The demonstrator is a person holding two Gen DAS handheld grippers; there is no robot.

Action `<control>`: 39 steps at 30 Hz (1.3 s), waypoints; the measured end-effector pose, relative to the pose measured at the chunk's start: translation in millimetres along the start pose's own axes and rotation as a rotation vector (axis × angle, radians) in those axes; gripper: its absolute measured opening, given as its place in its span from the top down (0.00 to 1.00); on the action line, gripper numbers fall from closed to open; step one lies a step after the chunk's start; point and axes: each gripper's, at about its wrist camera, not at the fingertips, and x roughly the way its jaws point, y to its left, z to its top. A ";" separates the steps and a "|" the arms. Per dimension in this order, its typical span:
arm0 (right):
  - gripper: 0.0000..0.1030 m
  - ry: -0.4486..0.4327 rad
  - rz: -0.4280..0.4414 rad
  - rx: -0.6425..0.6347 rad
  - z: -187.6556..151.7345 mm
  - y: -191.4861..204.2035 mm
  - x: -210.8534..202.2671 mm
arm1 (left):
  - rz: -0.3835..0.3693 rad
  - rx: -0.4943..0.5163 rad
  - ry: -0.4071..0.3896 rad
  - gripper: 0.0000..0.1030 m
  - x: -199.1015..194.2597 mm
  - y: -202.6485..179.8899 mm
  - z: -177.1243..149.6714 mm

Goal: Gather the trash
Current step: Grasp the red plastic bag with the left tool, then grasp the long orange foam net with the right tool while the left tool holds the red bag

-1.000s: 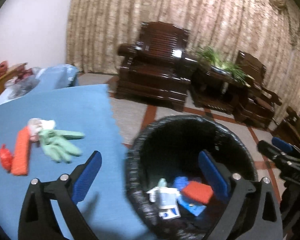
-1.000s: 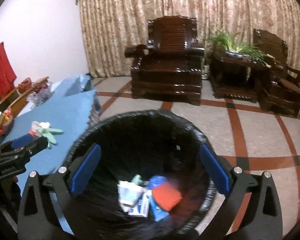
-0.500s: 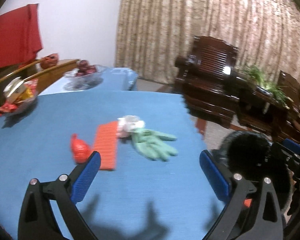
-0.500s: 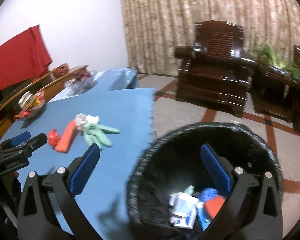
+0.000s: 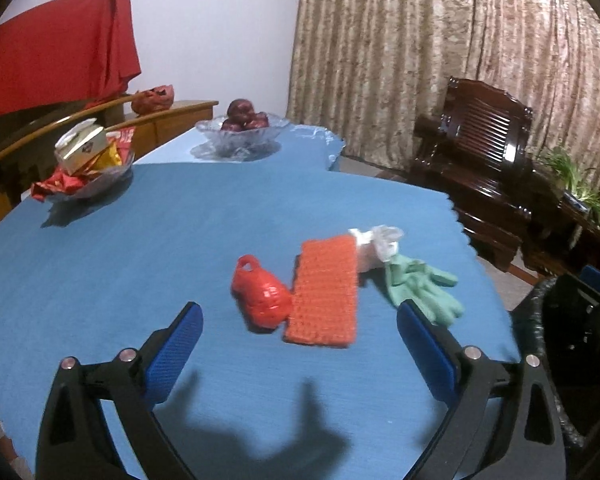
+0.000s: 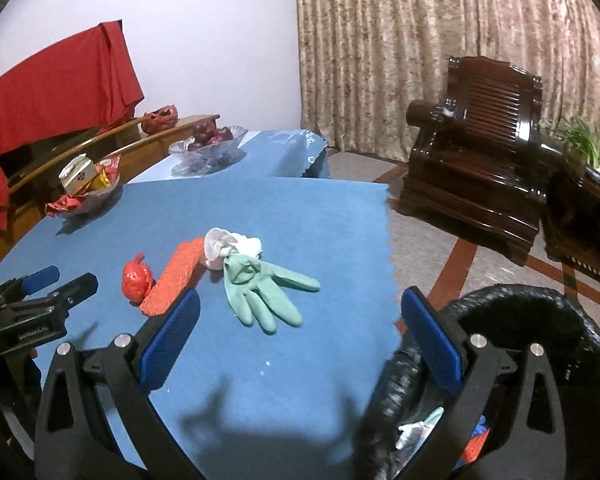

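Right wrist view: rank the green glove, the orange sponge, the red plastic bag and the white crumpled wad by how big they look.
1. green glove
2. orange sponge
3. white crumpled wad and red plastic bag: they look alike in size, so no ranking between them.
The glove lies nearest the camera, which may exaggerate its lead.

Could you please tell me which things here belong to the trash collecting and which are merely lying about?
Job:
green glove
orange pad
red lump
white wad
black bin
left gripper and right gripper, both open

Lying about:
fruit bowl
snack bowl
armchair
red cloth
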 end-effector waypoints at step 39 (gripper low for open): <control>0.05 0.117 0.032 -0.046 -9.0 47.1 113.5 | -0.072 -0.092 0.163 0.65 116.2 50.4 -5.5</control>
